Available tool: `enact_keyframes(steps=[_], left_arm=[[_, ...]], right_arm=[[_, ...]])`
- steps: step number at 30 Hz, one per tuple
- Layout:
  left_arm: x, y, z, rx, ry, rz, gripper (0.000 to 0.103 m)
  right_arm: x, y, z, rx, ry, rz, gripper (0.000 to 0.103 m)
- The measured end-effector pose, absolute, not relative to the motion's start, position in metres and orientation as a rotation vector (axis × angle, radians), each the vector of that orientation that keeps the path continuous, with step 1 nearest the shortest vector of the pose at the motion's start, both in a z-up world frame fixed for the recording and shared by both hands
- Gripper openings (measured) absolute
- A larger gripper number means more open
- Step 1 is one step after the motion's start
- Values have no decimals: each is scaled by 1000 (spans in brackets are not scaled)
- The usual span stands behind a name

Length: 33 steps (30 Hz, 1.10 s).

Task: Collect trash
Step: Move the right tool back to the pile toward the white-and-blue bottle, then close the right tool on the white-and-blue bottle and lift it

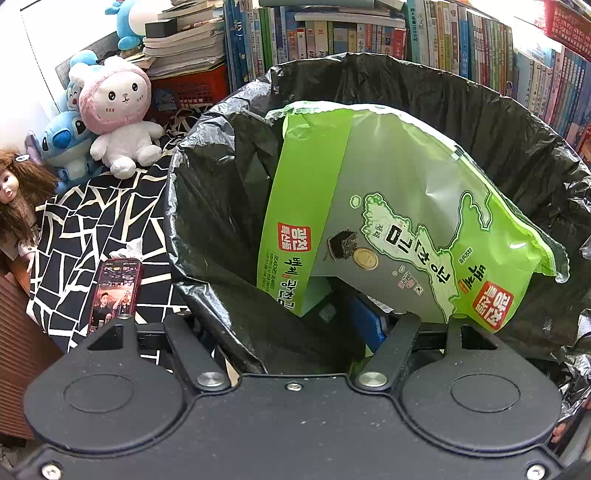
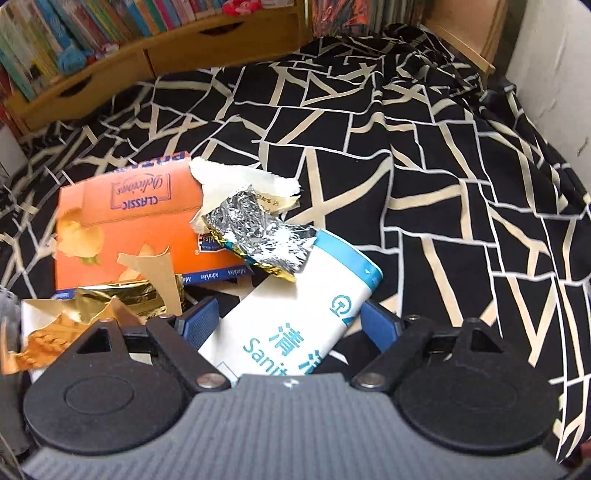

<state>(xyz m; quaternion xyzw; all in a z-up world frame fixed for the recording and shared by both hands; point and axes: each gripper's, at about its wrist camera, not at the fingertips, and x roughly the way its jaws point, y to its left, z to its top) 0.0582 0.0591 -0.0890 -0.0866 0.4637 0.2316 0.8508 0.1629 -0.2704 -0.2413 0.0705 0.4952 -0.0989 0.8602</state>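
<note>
In the left wrist view a bin lined with a black trash bag (image 1: 461, 110) fills the middle. A green seaweed packet (image 1: 388, 206) leans inside it, label upside down. My left gripper (image 1: 291, 325) hangs over the bin's near rim, jaws apart, nothing gripped. Only its right blue pad (image 1: 365, 325) shows; a fold of the bag hides the left one. In the right wrist view my right gripper (image 2: 288, 317) stands open astride a white and blue wipes pack (image 2: 295, 314) on the bed. Its blue pads (image 2: 199, 314) sit just off the pack's sides.
An orange snack box (image 2: 129, 221), crumpled silver foil (image 2: 255, 232), torn white paper (image 2: 236, 181) and gold wrappers (image 2: 122, 299) lie left of the wipes on the black patterned bedspread (image 2: 406, 166). A phone (image 1: 116, 291), plush toys (image 1: 118, 110), a doll (image 1: 14, 192) and bookshelves (image 1: 369, 33) surround the bin.
</note>
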Motion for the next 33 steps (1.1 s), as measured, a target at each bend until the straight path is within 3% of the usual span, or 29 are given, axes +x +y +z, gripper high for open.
enact_keyframes(steps=[3, 5, 22, 33], left_arm=[[59, 58, -89, -178, 980, 489, 69], [59, 58, -89, -178, 981, 491, 69], [59, 58, -89, -178, 980, 491, 69], [60, 56, -90, -181, 979, 488, 70]], right_arm=[[168, -263, -245, 104, 1037, -218, 96], [166, -262, -246, 104, 1025, -225, 93], [149, -277, -230, 119, 988, -201, 48], [127, -278, -205, 144, 930, -112, 31]])
